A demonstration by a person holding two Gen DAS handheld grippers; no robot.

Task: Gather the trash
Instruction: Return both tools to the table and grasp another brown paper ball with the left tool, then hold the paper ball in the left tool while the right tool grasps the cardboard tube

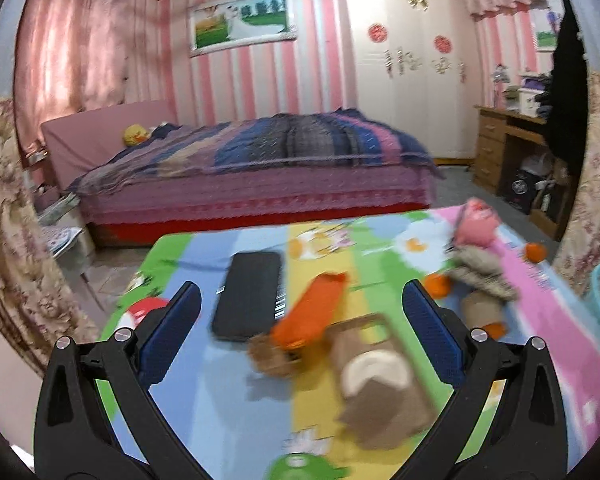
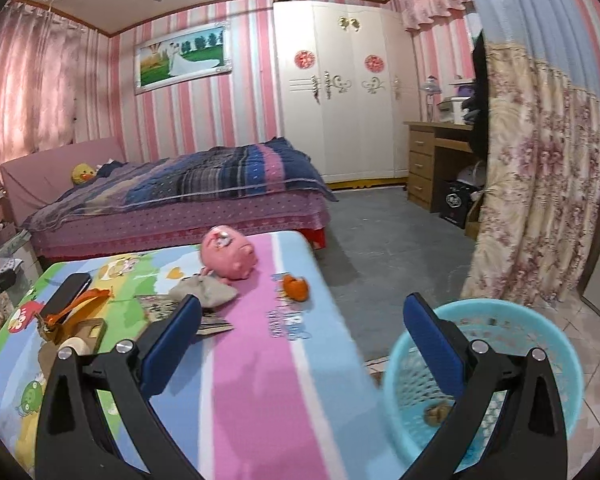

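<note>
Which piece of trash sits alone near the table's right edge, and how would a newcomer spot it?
Start at the table with the cartoon cloth, then the pink stripe beside the pink pig toy. Just right of the pig, toward the table's edge above the blue basket, lies an orange peel. It lies apart from the grey pouch and the clutter further left.

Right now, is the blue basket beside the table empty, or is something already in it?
Not empty. The blue basket stands upright on the floor, and one small brownish scrap lies at its bottom.
</note>
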